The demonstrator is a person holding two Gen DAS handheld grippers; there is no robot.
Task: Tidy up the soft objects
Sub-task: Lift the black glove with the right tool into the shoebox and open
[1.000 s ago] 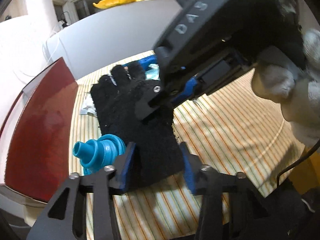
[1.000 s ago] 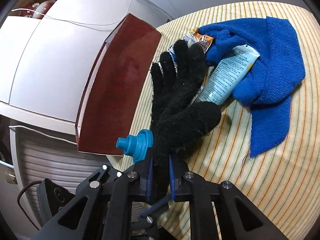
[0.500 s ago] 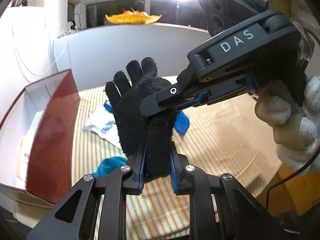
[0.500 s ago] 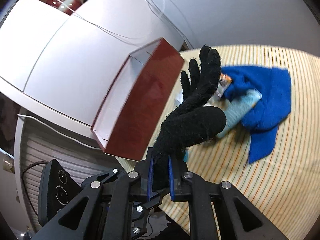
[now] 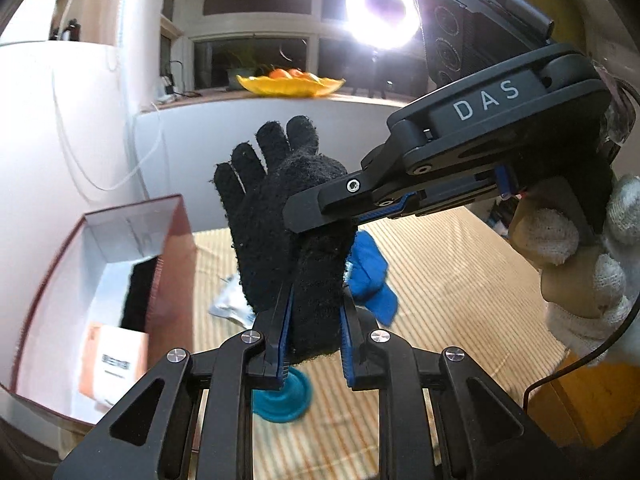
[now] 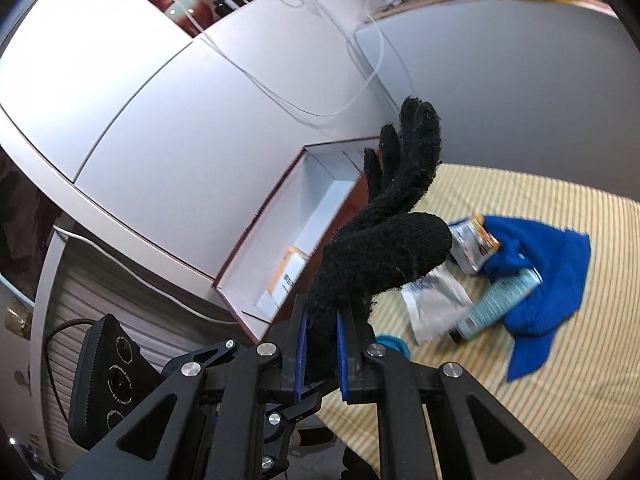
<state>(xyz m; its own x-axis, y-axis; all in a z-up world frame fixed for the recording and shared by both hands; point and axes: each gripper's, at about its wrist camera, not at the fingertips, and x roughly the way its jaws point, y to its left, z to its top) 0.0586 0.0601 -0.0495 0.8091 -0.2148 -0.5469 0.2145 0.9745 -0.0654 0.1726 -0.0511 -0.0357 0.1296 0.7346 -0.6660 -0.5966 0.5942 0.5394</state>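
A black knitted glove (image 5: 280, 220) hangs in the air above the striped table, fingers pointing up. My left gripper (image 5: 314, 332) is shut on its cuff end, blue pads pressing both sides. My right gripper (image 5: 316, 216), held by a hand in a white work glove, reaches in from the right and pinches the palm. In the right wrist view the black glove (image 6: 384, 248) rises from between the pads of my right gripper (image 6: 322, 354), thumb bent right. A blue towel (image 6: 548, 276) lies crumpled on the table at the right.
An open dark red box (image 5: 172, 240) with a white inside stands at the left and holds an orange-and-white carton (image 5: 112, 360). On the table lie a pale tube (image 6: 496, 304), a white sachet (image 6: 434, 300), a snack packet (image 6: 474, 246) and a teal plastic piece (image 5: 282, 398).
My left gripper closed on the glove's cuff. Both grippers then rose together, lifting the glove off the table, and the inside of the box came into view.
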